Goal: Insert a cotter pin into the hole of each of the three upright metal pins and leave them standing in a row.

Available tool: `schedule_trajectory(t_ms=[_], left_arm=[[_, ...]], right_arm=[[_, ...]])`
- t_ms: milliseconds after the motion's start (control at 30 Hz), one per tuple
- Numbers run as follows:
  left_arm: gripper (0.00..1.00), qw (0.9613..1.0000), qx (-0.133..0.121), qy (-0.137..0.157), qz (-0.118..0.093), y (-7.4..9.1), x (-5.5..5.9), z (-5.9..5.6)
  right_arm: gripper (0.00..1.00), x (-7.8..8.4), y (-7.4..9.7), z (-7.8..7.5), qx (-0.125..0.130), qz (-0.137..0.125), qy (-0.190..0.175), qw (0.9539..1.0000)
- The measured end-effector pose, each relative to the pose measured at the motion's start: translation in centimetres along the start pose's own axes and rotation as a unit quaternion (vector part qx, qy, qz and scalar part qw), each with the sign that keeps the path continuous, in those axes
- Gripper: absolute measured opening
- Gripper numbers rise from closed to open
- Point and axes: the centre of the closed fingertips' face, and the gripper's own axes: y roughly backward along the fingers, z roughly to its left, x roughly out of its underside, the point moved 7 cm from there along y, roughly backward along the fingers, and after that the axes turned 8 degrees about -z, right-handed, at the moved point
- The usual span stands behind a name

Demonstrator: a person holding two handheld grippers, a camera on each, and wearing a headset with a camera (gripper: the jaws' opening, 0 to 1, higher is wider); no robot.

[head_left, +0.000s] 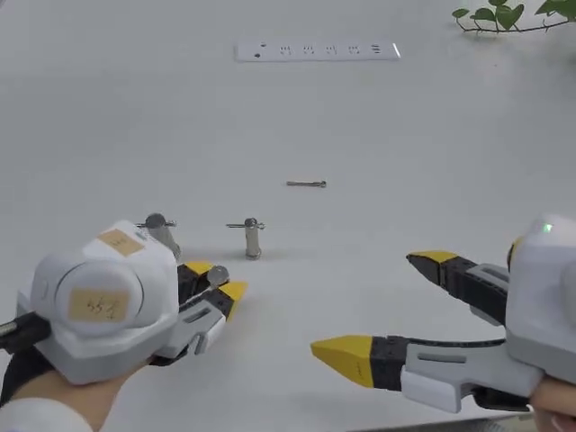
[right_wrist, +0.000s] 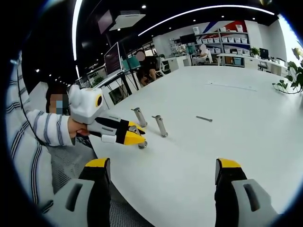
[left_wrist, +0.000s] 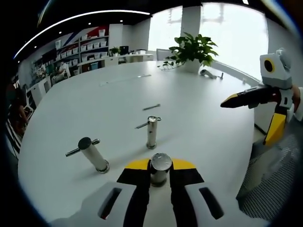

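Two metal pins (head_left: 253,238) carry cotters. Left tool (head_left: 216,281) pinches the third pin (left_wrist: 161,163); right tool (head_left: 385,304) spread, empty. Risk: loose cotter pin (head_left: 306,184) toward the worktop's (head_left: 405,153) far edge may skid when pinched.

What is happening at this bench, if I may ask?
The left gripper is shut on one pin. Two other pins stand on the table with cotters already through them. A loose cotter lies beyond them; the right gripper is open and empty.
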Motion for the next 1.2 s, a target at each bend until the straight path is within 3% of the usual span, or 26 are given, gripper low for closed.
schedule_trajectory(t_ms=[133, 267, 433, 533, 633, 767, 867, 933, 1033, 1067, 1133, 1200], left_arm=[[0.13, 0.9994, -0.001, 0.035, 0.003, -0.1, 0.1, 0.2], [0.14, 0.9995, 0.007, 0.031, -0.002, 0.2, -0.1, 0.1], [0.16, 0.9978, 0.041, 0.020, -0.048, 1.4, -1.6, 0.0], [0.26, 0.9961, 0.057, 0.012, -0.066, 2.4, -2.2, -0.1], [0.35, 0.9951, 0.063, 0.017, -0.073, 3.4, -2.5, 0.1], [0.43, 0.9940, 0.074, -0.003, -0.081, 5.0, -2.8, 0.5], [0.50, 0.9916, 0.079, -0.010, -0.102, 5.9, -3.1, 0.9], [0.52, 0.9912, 0.081, -0.001, -0.104, 6.4, -3.0, 1.3], [0.59, 0.9911, 0.085, -0.017, -0.101, 6.9, -2.9, 1.7], [0.61, 0.9910, 0.086, -0.016, -0.102, 7.1, -2.9, 1.8], [0.69, 0.9921, 0.080, 0.014, -0.096, 7.3, -2.5, 2.2], [0.78, 0.9912, 0.082, 0.018, -0.102, 7.4, -2.3, 2.7]], right_arm=[[0.90, -0.2, 0.0, 0.0, -0.001, -0.001, 0.000, 1.0000], [0.90, -0.5, -0.1, 0.1, -0.003, -0.004, 0.003, 1.0000], [0.90, -0.7, 0.0, 0.1, -0.004, -0.003, 0.007, 1.0000], [0.90, -0.8, 0.0, 0.2, -0.005, -0.004, 0.008, 0.9999], [0.90, -0.9, 0.0, 0.2, -0.006, -0.003, 0.010, 0.9999], [0.90, -1.0, 0.1, 0.2, -0.007, -0.005, 0.007, 0.9999], [0.90, -0.9, 0.2, 0.0, -0.003, -0.003, 0.011, 0.9999], [0.90, -0.9, 0.2, -0.1, -0.001, 0.000, 0.012, 0.9999], [0.90, -1.1, 0.4, -0.2, 0.002, -0.001, 0.014, 0.9999], [0.90, -1.1, 0.5, -0.3, 0.003, 0.000, 0.016, 0.9999], [0.90, -1.1, 0.5, -0.5, 0.005, 0.002, 0.017, 0.9998], [0.90, -1.0, 0.5, -0.7, 0.006, 0.004, 0.014, 0.9999]])
